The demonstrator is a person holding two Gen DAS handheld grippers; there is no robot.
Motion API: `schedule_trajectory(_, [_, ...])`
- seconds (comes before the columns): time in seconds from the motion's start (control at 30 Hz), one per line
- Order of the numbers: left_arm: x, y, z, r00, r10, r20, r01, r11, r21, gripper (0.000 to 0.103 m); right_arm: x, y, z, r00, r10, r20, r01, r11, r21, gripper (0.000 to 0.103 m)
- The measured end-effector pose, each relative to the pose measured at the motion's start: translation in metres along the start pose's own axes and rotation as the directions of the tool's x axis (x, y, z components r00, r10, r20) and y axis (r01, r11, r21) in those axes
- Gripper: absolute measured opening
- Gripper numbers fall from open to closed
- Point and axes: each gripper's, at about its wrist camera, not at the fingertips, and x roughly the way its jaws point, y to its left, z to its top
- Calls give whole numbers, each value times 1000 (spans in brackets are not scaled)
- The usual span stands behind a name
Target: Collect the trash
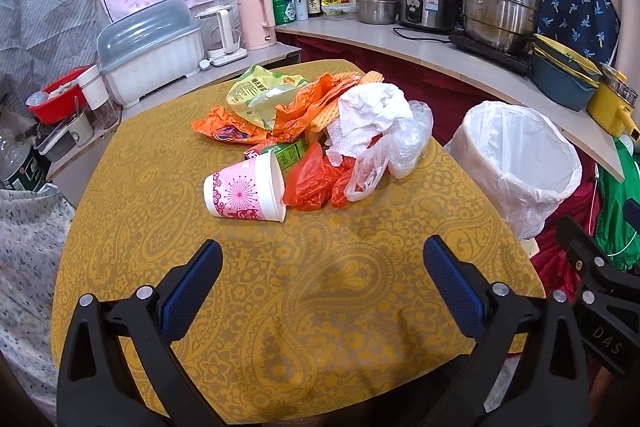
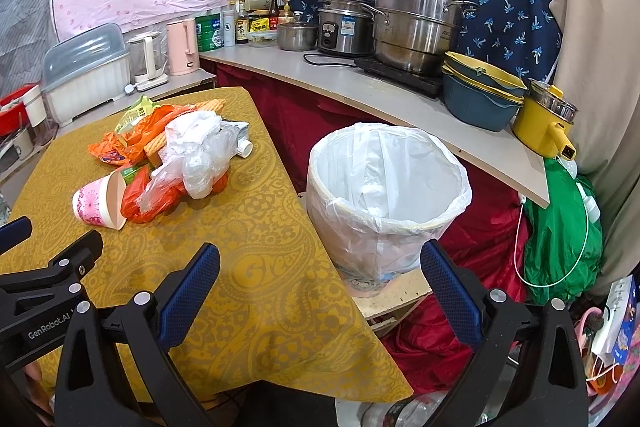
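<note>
White-lined bin (image 2: pixel 384 187) looks empty, nothing collected yet. Trash pile (image 1: pixel 320 131) sits mid-table (image 1: pixel 300 307), pink cup (image 1: pixel 244 191) nearest. My left gripper (image 1: pixel 322 259) spread wide, right gripper (image 2: pixel 320 261) too, both empty.

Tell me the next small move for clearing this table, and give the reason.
Probably ease the left claw forward to the pink paper cup. Both claws are open and empty; the cup lies on its side at the near edge of the trash pile, the closest piece to that claw, with bare tablecloth between. The lined bin stands open beside the table, under the right claw.
</note>
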Motion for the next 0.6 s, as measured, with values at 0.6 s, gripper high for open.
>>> schedule_trajectory(0.6, [0, 2, -1, 1000, -2, 2, 2, 1000, -1, 96, 2, 3, -3, 1000, -1, -3, 1, 1000, -1, 96])
